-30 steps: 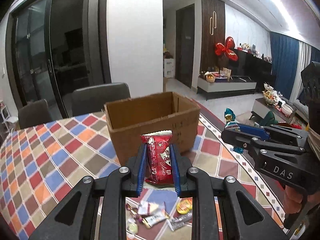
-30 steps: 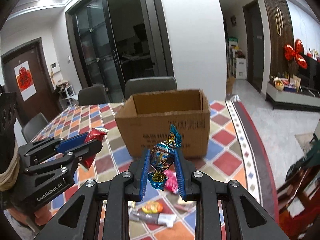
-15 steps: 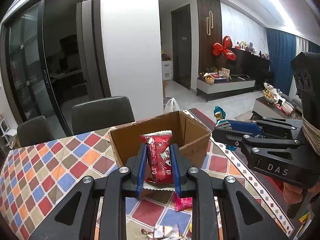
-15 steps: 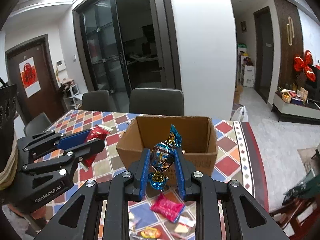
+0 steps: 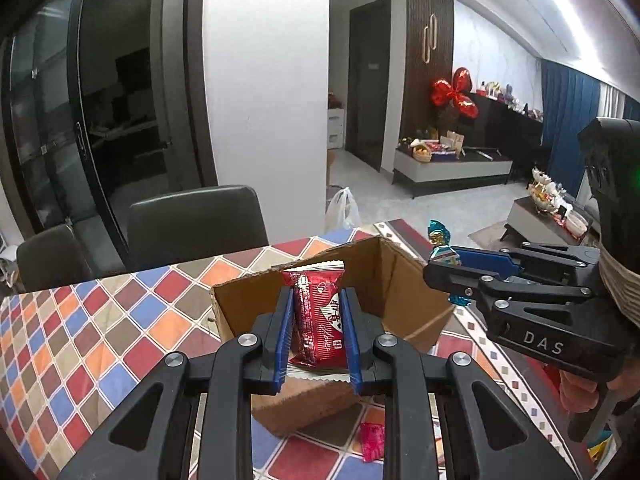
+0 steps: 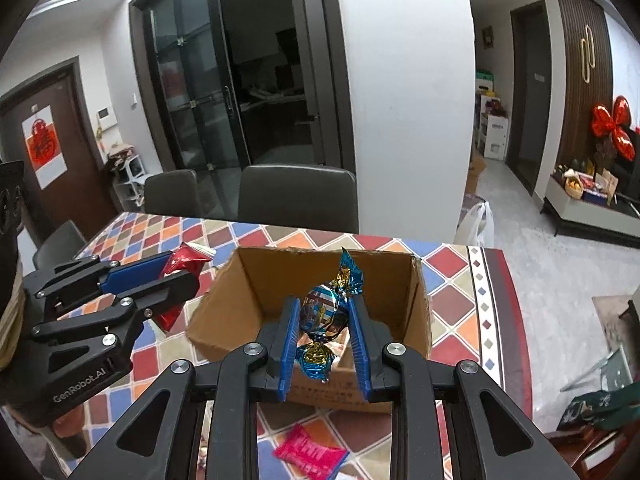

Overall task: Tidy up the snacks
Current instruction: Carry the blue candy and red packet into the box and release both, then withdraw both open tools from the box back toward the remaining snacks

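Left wrist view: a red foil snack packet (image 5: 318,318) is clamped between the left gripper (image 5: 317,322) fingers over the open brown cardboard box (image 5: 404,280) on the checkered tabletop (image 5: 100,320).

Right wrist view: a blue foil-wrapped candy (image 6: 324,312) is pinched by the right gripper (image 6: 325,334) above the same box.

dark chairs (image 6: 298,196), red balloon (image 5: 454,94), perhaps bow-shaped

cardboard box (image 5: 404,292): floor largely hidden behind the left gripper (image 5: 318,340) and red packet (image 5: 318,316) | pink packet (image 6: 310,454): partly covered by the right gripper (image 6: 324,336) | print on red packet: too small to be read | person's hand (image 5: 580,392): only fingers seen under the gripper body
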